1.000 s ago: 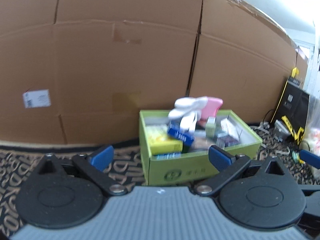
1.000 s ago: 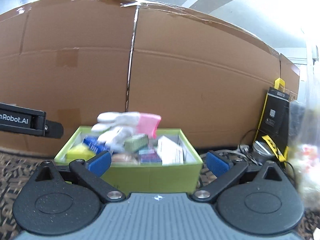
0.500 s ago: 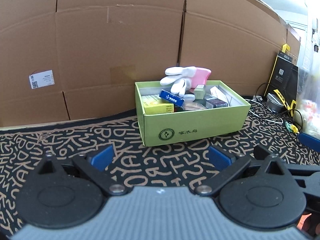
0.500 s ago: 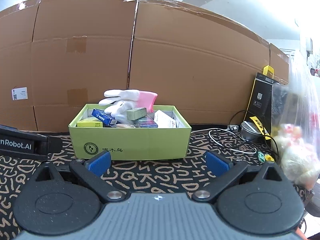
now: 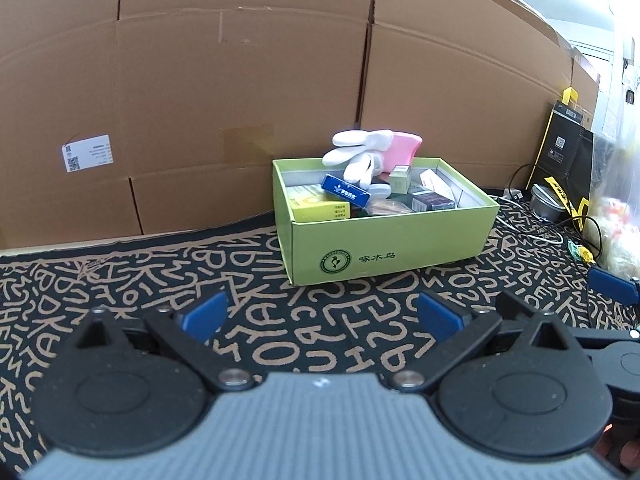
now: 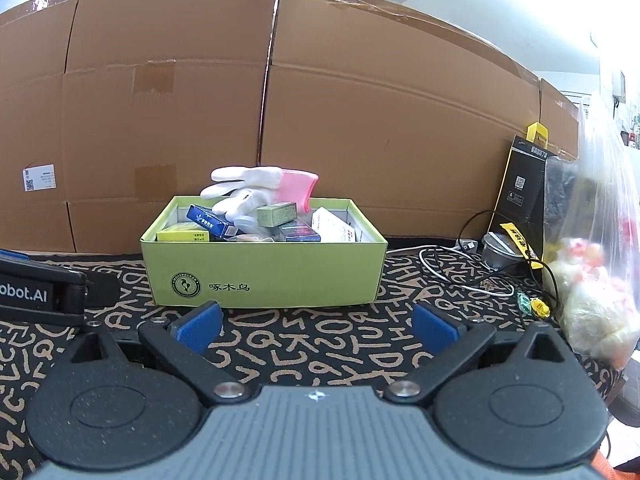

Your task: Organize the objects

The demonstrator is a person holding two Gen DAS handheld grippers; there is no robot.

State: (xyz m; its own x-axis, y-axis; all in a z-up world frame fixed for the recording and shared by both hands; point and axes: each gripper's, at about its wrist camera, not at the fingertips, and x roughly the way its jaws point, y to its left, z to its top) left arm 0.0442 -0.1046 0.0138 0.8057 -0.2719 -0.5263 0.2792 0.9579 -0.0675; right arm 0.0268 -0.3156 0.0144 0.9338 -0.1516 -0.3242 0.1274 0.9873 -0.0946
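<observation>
A lime-green cardboard box [image 5: 394, 244] [image 6: 272, 276] stands on a black rug with tan letters. It holds several small packets: a yellow one [image 5: 318, 204], a blue one [image 5: 346, 194] [image 6: 210, 220], and a white and pink glove [image 5: 372, 152] [image 6: 260, 186] lying on top. My left gripper [image 5: 322, 316] is open and empty, hovering over the rug short of the box. My right gripper [image 6: 316, 322] is also open and empty, just in front of the box. The left gripper's body [image 6: 40, 292] shows at the left edge of the right wrist view.
Large brown cardboard boxes [image 5: 240, 80] [image 6: 360, 100] form a wall behind. To the right lie white and black cables [image 6: 460, 268], a small metal tin [image 6: 500, 252], a black and yellow package [image 6: 524, 184] and a clear plastic bag [image 6: 600, 260] of soft items.
Both grippers have pulled back and lowered, so the green box now looks farther away and more of the rug shows. The jaws stayed open.
</observation>
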